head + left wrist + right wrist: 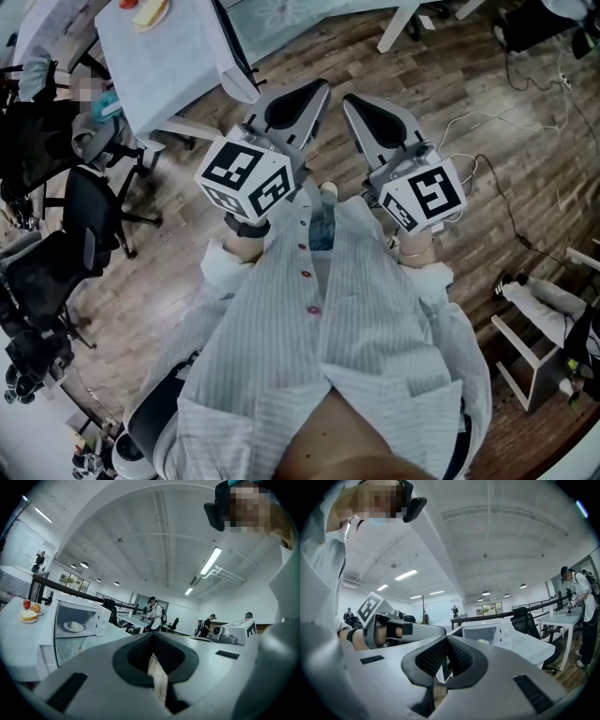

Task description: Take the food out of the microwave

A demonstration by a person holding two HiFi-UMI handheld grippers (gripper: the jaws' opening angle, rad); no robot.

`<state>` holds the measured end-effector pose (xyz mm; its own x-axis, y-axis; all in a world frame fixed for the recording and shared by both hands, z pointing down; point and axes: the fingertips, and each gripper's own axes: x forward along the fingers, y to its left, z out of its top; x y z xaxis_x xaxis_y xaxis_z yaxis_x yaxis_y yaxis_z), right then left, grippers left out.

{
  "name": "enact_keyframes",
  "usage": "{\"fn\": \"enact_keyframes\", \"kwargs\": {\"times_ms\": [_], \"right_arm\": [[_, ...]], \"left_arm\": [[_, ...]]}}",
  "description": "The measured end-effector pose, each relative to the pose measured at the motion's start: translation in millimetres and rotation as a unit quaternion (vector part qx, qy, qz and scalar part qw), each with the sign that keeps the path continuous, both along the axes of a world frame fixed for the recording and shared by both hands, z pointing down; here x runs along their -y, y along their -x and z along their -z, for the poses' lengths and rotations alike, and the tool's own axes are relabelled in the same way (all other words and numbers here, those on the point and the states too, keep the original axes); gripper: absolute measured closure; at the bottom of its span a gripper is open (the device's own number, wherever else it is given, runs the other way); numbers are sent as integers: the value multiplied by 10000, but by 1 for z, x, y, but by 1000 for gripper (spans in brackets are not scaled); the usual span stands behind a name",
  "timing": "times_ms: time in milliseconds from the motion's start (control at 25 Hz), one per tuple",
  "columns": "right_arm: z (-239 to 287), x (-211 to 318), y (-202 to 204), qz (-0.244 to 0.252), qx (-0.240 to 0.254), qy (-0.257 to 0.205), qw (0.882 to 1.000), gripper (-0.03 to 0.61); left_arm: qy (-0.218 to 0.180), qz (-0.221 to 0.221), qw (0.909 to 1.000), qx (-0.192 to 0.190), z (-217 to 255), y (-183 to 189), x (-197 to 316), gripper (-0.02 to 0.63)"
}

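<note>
Not started: my left gripper (153, 637) and right gripper (446, 638) are pressed together, empty, well apart from the microwave (77, 620). Next I'd approach and open it for the food (73, 626).

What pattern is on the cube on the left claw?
Bold black-and-white squares cover the cube; the head view shows it best.

Shirt (370, 323): white, finely striped, red buttons.
Left gripper (317, 89): grey shell, black inner lining, black-and-white marker cube.
Right gripper (352, 99): matching grey shell, marker cube.
</note>
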<state>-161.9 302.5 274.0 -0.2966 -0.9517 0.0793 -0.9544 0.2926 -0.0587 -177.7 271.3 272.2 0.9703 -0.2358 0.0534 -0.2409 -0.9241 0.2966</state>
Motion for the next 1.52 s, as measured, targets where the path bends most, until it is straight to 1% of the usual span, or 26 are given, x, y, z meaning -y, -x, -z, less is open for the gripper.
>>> {"fn": "enact_keyframes", "kwargs": {"times_ms": [320, 560, 760, 1040, 1240, 1360, 1520], "right_arm": [[-6, 5, -31, -65, 75, 77, 9999, 546], [-12, 32, -61, -94, 89, 108, 9999, 546], [-12, 64, -95, -120, 86, 114, 9998, 546], [-12, 123, -148, -102, 60, 201, 9997, 546], [-15, 162, -174, -52, 86, 288, 9995, 546], [-16, 183, -184, -13, 6, 333, 9994, 546], [-17, 206, -193, 89, -35, 367, 9993, 546]], "left_arm": [[69, 48, 9999, 107, -8, -28, 7, 606], [79, 104, 9998, 145, -14, -59, 37, 606], [65, 148, 9997, 165, -13, -95, 72, 606], [53, 224, 9996, 162, -8, -144, 132, 606], [58, 328, 9993, 158, -9, -168, 169, 606], [48, 334, 9993, 139, -10, -180, 187, 606], [49, 418, 9991, 111, -9, -187, 209, 606]]}}
